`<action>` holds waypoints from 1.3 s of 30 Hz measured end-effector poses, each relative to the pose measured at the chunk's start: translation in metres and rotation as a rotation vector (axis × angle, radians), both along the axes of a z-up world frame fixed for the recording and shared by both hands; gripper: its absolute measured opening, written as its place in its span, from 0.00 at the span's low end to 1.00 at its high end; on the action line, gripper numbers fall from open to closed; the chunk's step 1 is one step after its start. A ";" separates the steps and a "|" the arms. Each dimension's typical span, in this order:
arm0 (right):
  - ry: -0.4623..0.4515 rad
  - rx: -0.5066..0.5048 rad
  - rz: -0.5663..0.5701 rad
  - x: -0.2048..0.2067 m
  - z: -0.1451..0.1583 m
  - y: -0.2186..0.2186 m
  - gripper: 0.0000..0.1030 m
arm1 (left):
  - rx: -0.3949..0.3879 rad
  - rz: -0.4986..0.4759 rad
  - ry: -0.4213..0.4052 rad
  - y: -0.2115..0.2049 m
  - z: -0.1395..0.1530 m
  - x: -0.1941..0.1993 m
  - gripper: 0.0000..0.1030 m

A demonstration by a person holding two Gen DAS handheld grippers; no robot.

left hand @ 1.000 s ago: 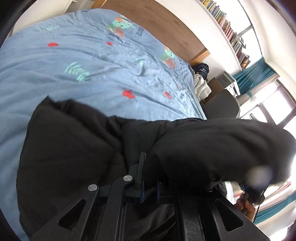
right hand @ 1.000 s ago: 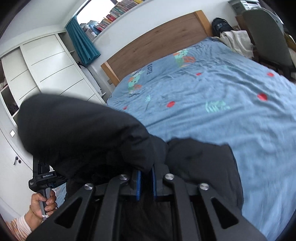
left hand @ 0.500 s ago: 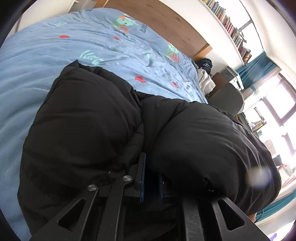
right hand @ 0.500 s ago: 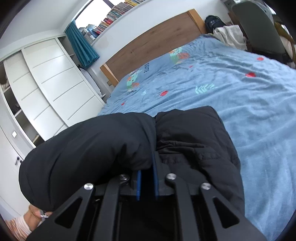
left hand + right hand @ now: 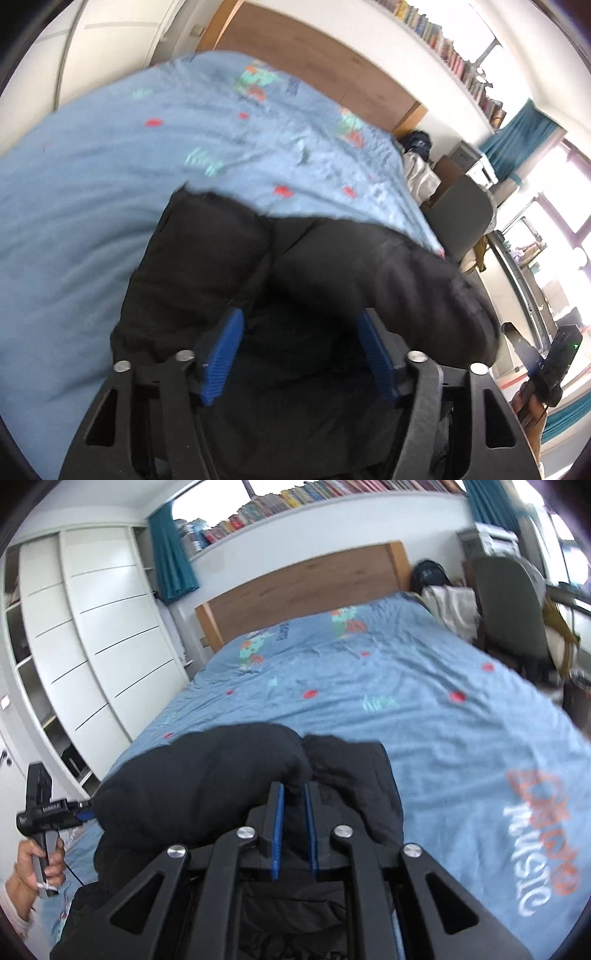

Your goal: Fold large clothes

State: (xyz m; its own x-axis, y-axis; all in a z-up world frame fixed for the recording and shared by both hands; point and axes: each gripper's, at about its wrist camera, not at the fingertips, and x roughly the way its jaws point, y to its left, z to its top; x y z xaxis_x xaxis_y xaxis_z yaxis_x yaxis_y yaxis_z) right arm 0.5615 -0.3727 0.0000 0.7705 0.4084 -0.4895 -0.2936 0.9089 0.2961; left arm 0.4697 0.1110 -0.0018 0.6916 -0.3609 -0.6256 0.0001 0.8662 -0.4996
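A black puffy jacket (image 5: 229,266) lies folded over on the blue bedspread (image 5: 92,177). My left gripper (image 5: 299,332) is open, its blue pads wide apart above the jacket's near edge. In the right wrist view the jacket (image 5: 207,775) lies in a bulky heap on the bedspread (image 5: 424,720). My right gripper (image 5: 293,797) is shut on a fold of the jacket, with a narrow gap between its pads. The left gripper (image 5: 79,814) shows there at the far left, off the jacket's edge.
A wooden headboard (image 5: 303,587) stands at the far end of the bed. White wardrobes (image 5: 92,646) line the left side. A grey chair (image 5: 509,613) with clothes on it stands to the right of the bed. A bookshelf (image 5: 314,494) runs along the wall.
The raised half of the jacket has come down onto the bed. My left gripper has opened and let go of it. My right gripper still holds its fold.
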 end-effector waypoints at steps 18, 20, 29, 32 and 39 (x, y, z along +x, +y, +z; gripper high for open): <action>0.110 -0.152 0.218 0.091 -0.049 0.124 0.74 | 0.204 -0.126 0.023 -0.094 -0.046 0.091 0.80; 0.144 -0.160 0.209 0.095 -0.079 0.119 0.74 | 0.187 -0.143 0.035 -0.093 -0.066 0.092 0.80; 0.143 -0.203 0.201 0.075 -0.080 0.116 0.74 | 0.276 -0.140 0.009 -0.101 -0.056 0.064 0.80; 0.100 -0.171 0.237 0.048 -0.063 0.107 0.74 | 0.268 -0.153 -0.015 -0.099 -0.049 0.039 0.80; 0.195 -0.205 0.260 0.035 -0.091 0.101 0.74 | 0.288 -0.159 0.086 -0.101 -0.076 0.035 0.81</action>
State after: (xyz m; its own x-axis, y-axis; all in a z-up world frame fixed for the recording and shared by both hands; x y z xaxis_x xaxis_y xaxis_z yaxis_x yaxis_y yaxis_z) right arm 0.5968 -0.2720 -0.0906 0.5384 0.4564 -0.7083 -0.4783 0.8576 0.1890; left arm 0.5046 0.0103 -0.0779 0.5815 -0.2594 -0.7710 0.1147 0.9645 -0.2380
